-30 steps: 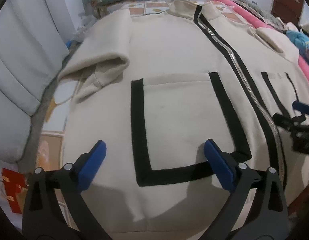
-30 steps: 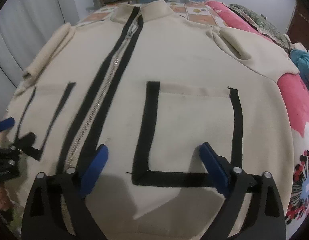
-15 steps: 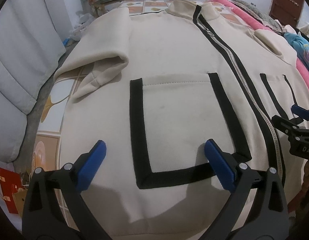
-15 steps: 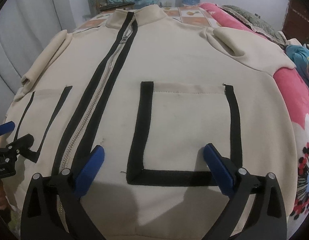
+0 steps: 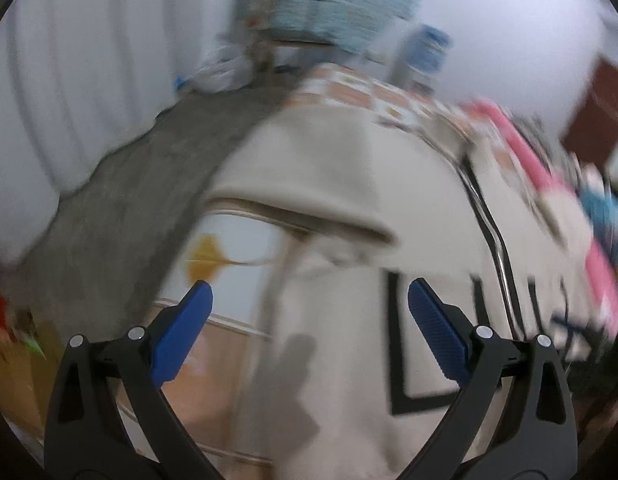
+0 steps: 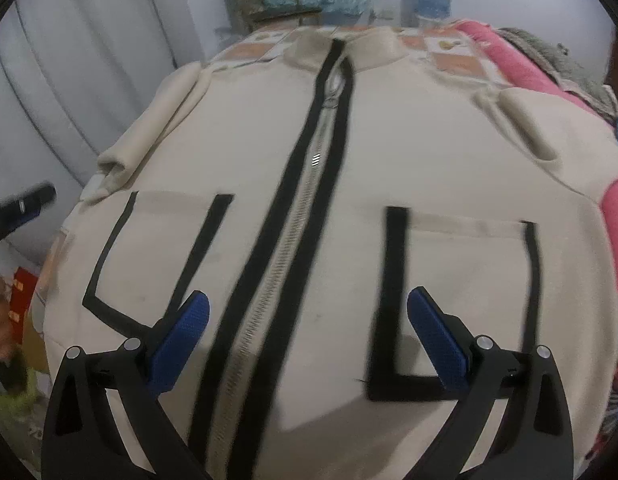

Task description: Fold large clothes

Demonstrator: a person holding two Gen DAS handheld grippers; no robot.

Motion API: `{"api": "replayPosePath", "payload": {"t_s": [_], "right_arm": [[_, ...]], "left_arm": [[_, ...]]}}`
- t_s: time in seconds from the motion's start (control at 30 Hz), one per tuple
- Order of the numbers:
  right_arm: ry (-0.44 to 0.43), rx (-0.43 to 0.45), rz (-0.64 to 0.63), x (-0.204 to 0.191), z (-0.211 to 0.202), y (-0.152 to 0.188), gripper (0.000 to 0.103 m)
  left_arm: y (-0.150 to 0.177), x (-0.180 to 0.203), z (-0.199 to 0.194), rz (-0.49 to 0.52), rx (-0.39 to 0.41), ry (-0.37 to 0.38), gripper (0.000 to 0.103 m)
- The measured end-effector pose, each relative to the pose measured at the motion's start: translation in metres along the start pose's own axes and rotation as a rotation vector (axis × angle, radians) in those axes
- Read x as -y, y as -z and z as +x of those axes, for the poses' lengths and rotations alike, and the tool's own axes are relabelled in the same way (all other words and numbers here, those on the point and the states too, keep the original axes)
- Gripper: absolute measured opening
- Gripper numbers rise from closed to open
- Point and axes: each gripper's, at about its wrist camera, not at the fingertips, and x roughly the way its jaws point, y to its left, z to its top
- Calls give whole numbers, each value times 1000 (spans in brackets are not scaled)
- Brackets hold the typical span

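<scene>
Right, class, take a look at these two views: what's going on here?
A person with a two-finger gripper in each hand is about to fold a large cream jacket, which lies flat and zipped up on a patterned surface. The left gripper is open and empty, pointing toward the jacket's left side near the folded-in sleeve; that view is blurred. The right gripper is open too, over the zipper near the hem. Neither grips any fabric yet.

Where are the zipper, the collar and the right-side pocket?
zipper (image 6: pixel 285 280): right wrist view, on the metal teeth mid-length.
collar (image 6: pixel 373 50): right wrist view, right half.
right-side pocket (image 6: pixel 465 280): right wrist view, cream panel inside the black trim.
</scene>
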Motion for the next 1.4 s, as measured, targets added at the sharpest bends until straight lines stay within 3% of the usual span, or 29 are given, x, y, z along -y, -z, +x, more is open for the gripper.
{"api": "replayPosePath", "payload": {"t_s": [0.1,0.23,0.43,0.53,0.63,0.73,0.8,0.87,0.9,1.03,1.07,1.13,1.27,1.33,1.4], "right_arm": [[-9,-30,5,-3,9,-2,96],[9,-51,1,-7,15,-3,96],[31,-70,1,-10,19,-8,96],[38,-74,3,-10,21,-11,96],[43,-81,3,-10,23,-14,96],[44,-85,3,-10,24,-16,96],[44,-86,6,-10,25,-17,96],[46,-86,8,-10,26,-18,96],[44,-86,9,-10,25,-18,96],[39,-82,13,-9,24,-17,96],[37,-80,15,-8,24,-17,96],[36,-78,21,-6,23,-17,96],[23,-65,43,1,22,-17,96],[15,-60,49,3,22,-17,96],[5,-54,54,4,21,-17,96]], "left_arm": [[-16,-46,9,-171,-17,48,94],[-37,-106,37,-376,-67,175,93],[-44,-188,135,-864,-269,512,93],[-35,-207,187,-1040,-365,599,92],[-26,-210,231,-1151,-461,611,91],[-26,-210,263,-1152,-516,573,91],[-24,-209,280,-1162,-537,542,83],[-20,-214,291,-1201,-545,530,62],[-19,-215,296,-1214,-549,530,58],[-36,-216,290,-1126,-510,462,26],[-47,-217,284,-1093,-482,434,16],[-74,-218,266,-1014,-417,371,14],[-138,-192,191,-728,-201,239,12],[-170,-160,142,-549,-66,180,12],[-193,-119,97,-389,45,180,12]]}}
